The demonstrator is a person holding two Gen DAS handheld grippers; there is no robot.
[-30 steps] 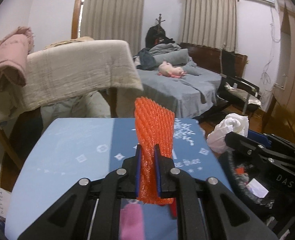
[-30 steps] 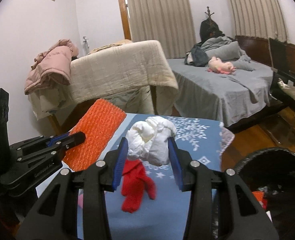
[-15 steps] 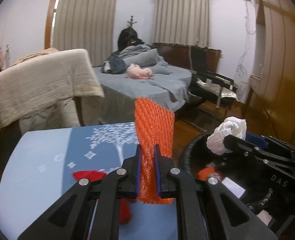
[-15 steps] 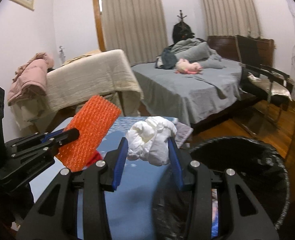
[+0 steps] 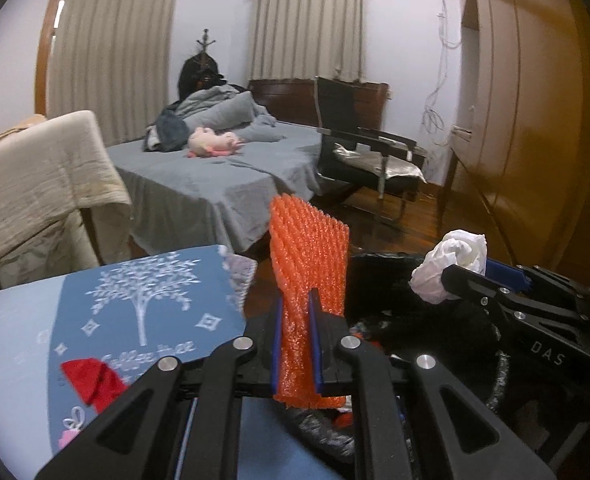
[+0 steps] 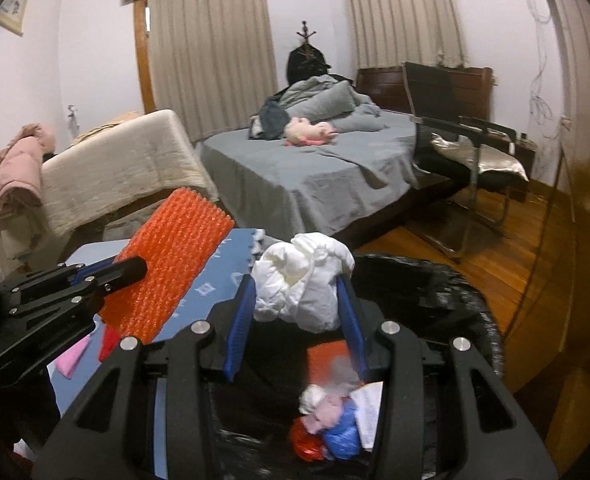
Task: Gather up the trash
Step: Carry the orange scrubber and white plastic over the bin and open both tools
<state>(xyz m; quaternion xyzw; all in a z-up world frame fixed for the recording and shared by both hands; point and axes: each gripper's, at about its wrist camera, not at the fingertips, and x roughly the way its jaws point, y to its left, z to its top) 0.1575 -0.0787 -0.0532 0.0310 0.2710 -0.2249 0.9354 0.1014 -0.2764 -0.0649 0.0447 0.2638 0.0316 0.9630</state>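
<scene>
Both claws hold trash over the black bin, left claw pinching orange foam net, right claw gripping white wad; better release only when fully above the opening.

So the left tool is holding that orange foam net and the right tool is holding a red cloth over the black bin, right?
Not quite: the right tool holds a crumpled white wad, not a red cloth, as the right wrist view shows. The left tool does hold the orange foam net, beside the black bin.
</scene>
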